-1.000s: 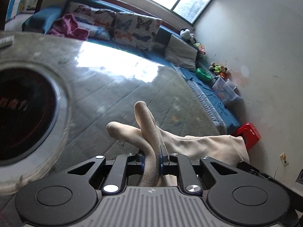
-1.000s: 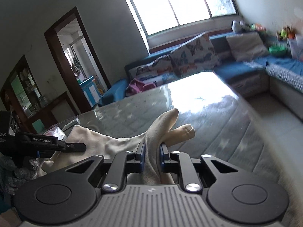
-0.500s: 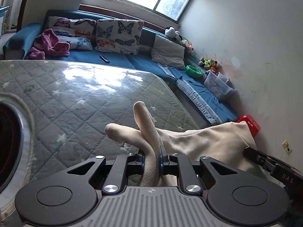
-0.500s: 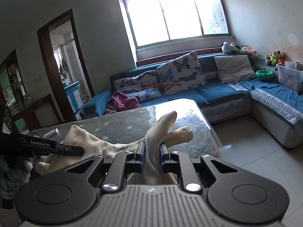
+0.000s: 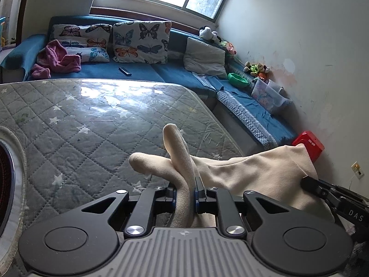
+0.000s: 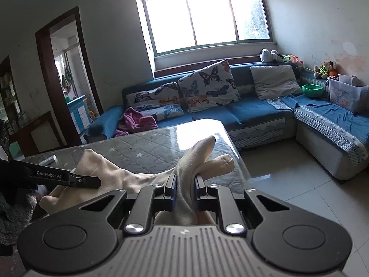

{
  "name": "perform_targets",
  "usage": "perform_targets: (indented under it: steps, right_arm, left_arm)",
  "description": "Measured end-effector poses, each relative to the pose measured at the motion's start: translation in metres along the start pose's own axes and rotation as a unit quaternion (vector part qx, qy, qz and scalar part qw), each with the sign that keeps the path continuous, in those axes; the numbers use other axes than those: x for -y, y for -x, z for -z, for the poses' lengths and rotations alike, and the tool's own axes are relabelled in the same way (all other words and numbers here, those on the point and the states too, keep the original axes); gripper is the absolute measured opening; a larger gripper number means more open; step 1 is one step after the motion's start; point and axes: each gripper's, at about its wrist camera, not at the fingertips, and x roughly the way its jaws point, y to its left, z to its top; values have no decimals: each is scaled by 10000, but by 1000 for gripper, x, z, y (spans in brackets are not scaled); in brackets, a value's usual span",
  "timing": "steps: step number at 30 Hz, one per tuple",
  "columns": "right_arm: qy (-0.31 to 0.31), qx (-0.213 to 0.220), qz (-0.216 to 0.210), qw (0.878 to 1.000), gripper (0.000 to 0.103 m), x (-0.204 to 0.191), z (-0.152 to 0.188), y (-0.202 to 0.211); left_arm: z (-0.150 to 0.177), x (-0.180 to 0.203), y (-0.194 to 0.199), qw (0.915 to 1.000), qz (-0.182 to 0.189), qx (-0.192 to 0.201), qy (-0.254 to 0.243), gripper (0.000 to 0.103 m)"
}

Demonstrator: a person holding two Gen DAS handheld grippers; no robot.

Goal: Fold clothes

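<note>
My left gripper (image 5: 185,188) is squeezed tight on a bunched fold of the cream cloth (image 5: 253,177). My right gripper (image 6: 184,185) pinches another bunch of the same cream cloth (image 6: 115,175) just as tight. Only a thin gap is left between each pair of jaws, and the cloth fills it. Floppy ends stick up past both sets of fingertips.

The cloth hangs stretched between my two grippers, over the near edge of the quilted gray table cover (image 5: 92,124). In the left view, my right gripper's tip (image 5: 322,190) pokes in at 4 o'clock, touching the cloth. In the right view, my left gripper's tip (image 6: 87,181) comes in at 9 o'clock.

A second ago the left view looked down on a round dark hole in the table, at 9 o'clock. Now only its rim (image 5: 13,152) shows, and I see more of the blue sofa (image 5: 175,73). My grip on both sides is the same as before.
</note>
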Motion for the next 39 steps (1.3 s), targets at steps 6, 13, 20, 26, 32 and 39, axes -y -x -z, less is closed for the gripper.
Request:
perform_targets:
  steps: [6,13,20,26,32,39]
  right_arm:
    - [-62,-136,60,9999,14,10,4,-9]
    - [-85,-337,99,9993,14,17,10,-21]
    - [-87,-581,187,9981,14,24,20,-33]
    - [-104,-800,304,9963,15,31,32,-42]
    - [-137,-1024,462,9936,22,38,45,-52]
    - [-193,-1145,563,9916,24,45,60,-53]
  left_arm:
    - [4,1,-11,9999,-63,-100,29,15]
    - [10,-2,-22,9996,-97,-244,77,15]
    - [19,-6,-33,9989,-148,-433,119,15]
    - [28,-14,-41,9980,-204,-581,160,16]
    - [34,-24,-47,9967,-287,-723,222,21]
    - [37,-32,-44,9969,-173,-735,212,22]
